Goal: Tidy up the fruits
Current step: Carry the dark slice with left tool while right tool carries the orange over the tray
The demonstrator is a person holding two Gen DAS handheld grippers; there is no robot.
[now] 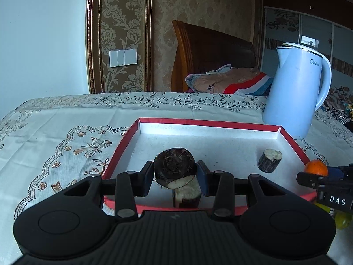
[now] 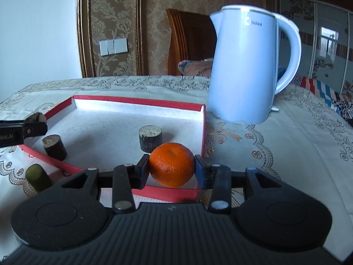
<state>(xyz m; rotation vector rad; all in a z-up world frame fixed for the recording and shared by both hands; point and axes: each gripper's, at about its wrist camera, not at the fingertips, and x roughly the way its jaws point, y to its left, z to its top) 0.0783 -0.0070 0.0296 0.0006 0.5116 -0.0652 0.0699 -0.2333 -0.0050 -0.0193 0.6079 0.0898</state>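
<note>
My left gripper [image 1: 175, 176] is shut on a dark sugarcane piece [image 1: 174, 167] and holds it over the near edge of the red-rimmed white tray [image 1: 198, 122]. Another dark sugarcane piece [image 1: 186, 195] stands in the tray below it, and a third piece [image 1: 269, 160] stands at the tray's right. My right gripper [image 2: 172, 169] is shut on an orange [image 2: 172, 164] above the tray's near right corner [image 2: 203, 119]. In the right wrist view two sugarcane pieces [image 2: 150, 138] [image 2: 54, 146] stand in the tray, and a green piece [image 2: 37, 177] lies on the cloth outside it.
A pale blue kettle [image 1: 295, 92] [image 2: 245, 66] stands on the patterned tablecloth [image 1: 55, 132] behind the tray's right corner. Yellow-green fruit [image 1: 342, 219] lies at the right edge under the right gripper. A bed headboard and pillows are beyond the table.
</note>
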